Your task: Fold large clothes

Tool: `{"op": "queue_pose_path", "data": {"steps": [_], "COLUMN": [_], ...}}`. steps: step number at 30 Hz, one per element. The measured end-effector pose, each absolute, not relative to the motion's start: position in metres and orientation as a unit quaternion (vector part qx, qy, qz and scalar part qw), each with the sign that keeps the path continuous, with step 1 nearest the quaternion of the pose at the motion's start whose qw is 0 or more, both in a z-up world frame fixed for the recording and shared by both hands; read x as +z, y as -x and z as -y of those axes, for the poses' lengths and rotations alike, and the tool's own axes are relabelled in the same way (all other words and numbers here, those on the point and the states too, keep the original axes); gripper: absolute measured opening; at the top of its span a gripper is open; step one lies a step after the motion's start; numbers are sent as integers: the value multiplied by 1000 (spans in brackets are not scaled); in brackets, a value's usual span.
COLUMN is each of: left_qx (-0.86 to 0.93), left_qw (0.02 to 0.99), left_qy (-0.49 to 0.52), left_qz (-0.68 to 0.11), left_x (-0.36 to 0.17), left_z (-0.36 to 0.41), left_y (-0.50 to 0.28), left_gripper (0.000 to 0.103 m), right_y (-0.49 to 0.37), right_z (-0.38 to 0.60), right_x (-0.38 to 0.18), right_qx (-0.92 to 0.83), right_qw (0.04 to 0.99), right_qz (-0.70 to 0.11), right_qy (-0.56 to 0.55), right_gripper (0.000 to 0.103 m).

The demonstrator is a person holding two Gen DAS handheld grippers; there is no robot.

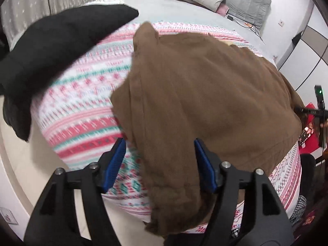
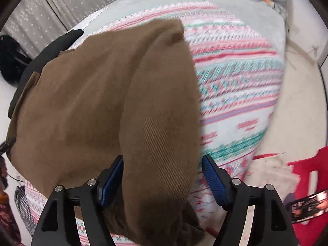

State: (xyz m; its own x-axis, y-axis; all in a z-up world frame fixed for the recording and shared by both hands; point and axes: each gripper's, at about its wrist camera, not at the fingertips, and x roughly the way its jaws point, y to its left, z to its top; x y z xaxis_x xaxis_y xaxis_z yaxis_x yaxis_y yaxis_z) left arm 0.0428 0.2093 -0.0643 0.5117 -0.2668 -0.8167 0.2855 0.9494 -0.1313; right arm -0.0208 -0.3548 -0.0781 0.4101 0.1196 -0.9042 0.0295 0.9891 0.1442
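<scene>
One brown garment (image 1: 205, 94) lies on one patterned blanket (image 1: 86, 110), with one black garment (image 1: 51, 47) at ten o'clock. Left gripper (image 1: 160, 162) and right gripper (image 2: 162, 176) both gape wide, brown cloth lying loose between their fingers, ungripped.
</scene>
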Motion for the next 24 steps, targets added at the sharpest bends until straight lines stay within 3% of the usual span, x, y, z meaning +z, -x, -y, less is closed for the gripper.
{"op": "queue_pose_path", "data": {"steps": [6, 10, 12, 15, 16, 17, 18, 20, 24], "left_qx": [-161, -130, -120, -107, -111, -113, -111, -79, -59], "left_qw": [876, 875, 869, 855, 851, 852, 857, 895, 943], "left_qy": [16, 42, 54, 69, 76, 80, 80, 70, 36], "left_qz": [-454, -464, -476, -503, -508, -505, -497, -434, -324], "left_x": [-60, -68, -77, -90, -91, -88, -82, -52, 2], "left_z": [-215, -204, -197, -190, -188, -187, -185, -182, -162], "left_y": [-97, -152, -182, -215, -224, -227, -227, -213, -180], "left_gripper": [72, 72, 68, 49, 35, 17, 10, 8, 7], "right_y": [-5, -54, -91, -135, -141, -149, -154, -154, -124], "right_z": [363, 355, 352, 356, 359, 361, 364, 366, 366], "right_x": [-39, -43, -51, -68, -73, -77, -80, -80, -23], "right_qx": [27, 40, 27, -3, -11, -19, -30, -47, -88], "right_qw": [862, 869, 868, 861, 860, 859, 858, 865, 933], "right_qz": [-500, -483, -481, -484, -482, -478, -473, -457, -327], "right_qy": [-78, -103, -119, -158, -169, -184, -196, -201, -121], "right_gripper": [77, 77, 77, 74, 61, 30, 14, 6, 1]}}
